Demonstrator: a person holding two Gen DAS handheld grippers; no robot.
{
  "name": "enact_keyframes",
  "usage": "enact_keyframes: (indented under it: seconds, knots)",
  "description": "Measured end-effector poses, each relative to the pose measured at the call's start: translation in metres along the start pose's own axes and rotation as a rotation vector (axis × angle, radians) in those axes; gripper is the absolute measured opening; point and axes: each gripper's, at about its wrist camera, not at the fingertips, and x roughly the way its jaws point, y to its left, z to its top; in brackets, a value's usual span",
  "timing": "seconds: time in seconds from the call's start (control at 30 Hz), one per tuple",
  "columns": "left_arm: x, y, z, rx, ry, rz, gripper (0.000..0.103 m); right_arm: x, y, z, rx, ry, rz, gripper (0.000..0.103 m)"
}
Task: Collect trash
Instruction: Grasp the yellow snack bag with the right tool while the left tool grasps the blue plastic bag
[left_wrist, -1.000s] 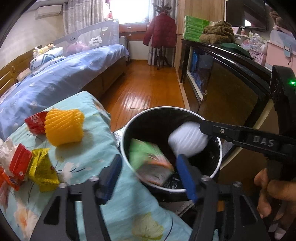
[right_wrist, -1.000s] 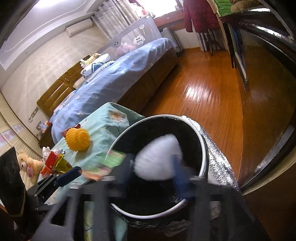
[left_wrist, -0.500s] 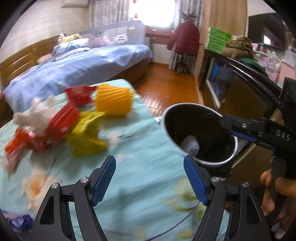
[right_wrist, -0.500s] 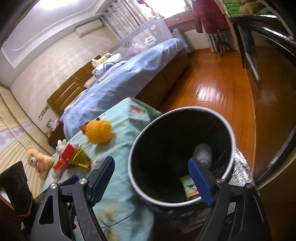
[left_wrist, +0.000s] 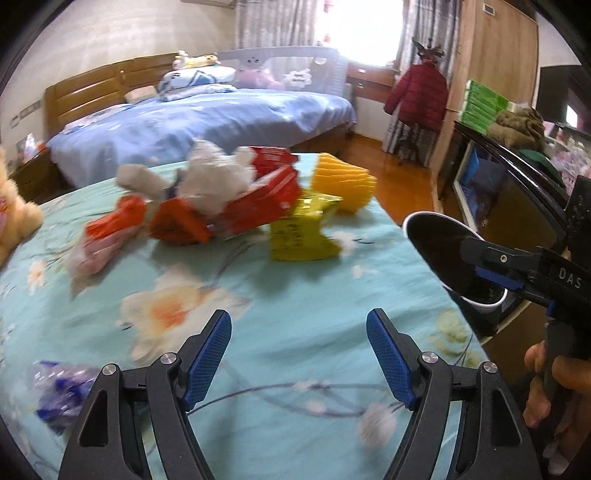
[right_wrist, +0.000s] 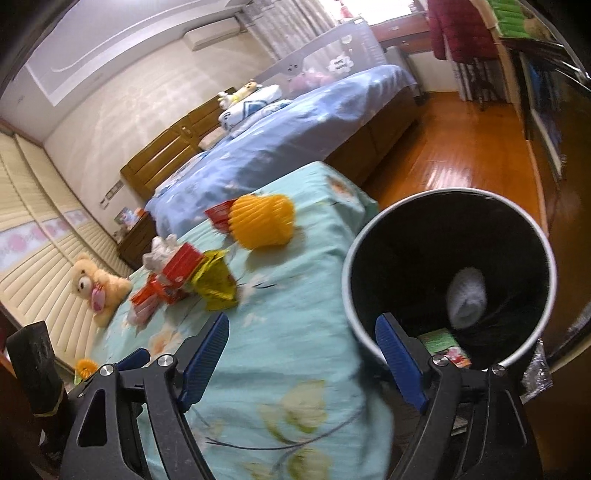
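Note:
A pile of trash lies on the floral teal bedspread: red wrappers, a yellow packet, a yellow foam net, white crumpled tissue and a pink wrapper. The black bin stands at the bed's edge and holds a white foam net and a green packet. My left gripper is open and empty above the bedspread, short of the pile. My right gripper is open and empty by the bin's rim; it also shows in the left wrist view.
A purple wrapper lies at the near left. A teddy bear sits at the bed's far side. A blue-covered bed, wooden floor and a dark cabinet surround the spot.
The white foam net dropped from my right gripper into the bin and the gripper opened. My left gripper swung left from the bin toward the trash pile.

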Motion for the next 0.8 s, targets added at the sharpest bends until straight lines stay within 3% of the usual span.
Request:
enact_keyframes:
  seconds: [0.53, 0.8]
  knots:
    - [-0.068, 0.076, -0.054, -0.168, 0.049, 0.108, 0.076, 0.026, 0.047, -0.020, -0.057, 0.065, 0.089, 0.083]
    - [-0.054, 0.103, -0.029, -0.226, 0.043, 0.127, 0.079, 0.034, 0.051, -0.018, -0.062, 0.071, 0.082, 0.083]
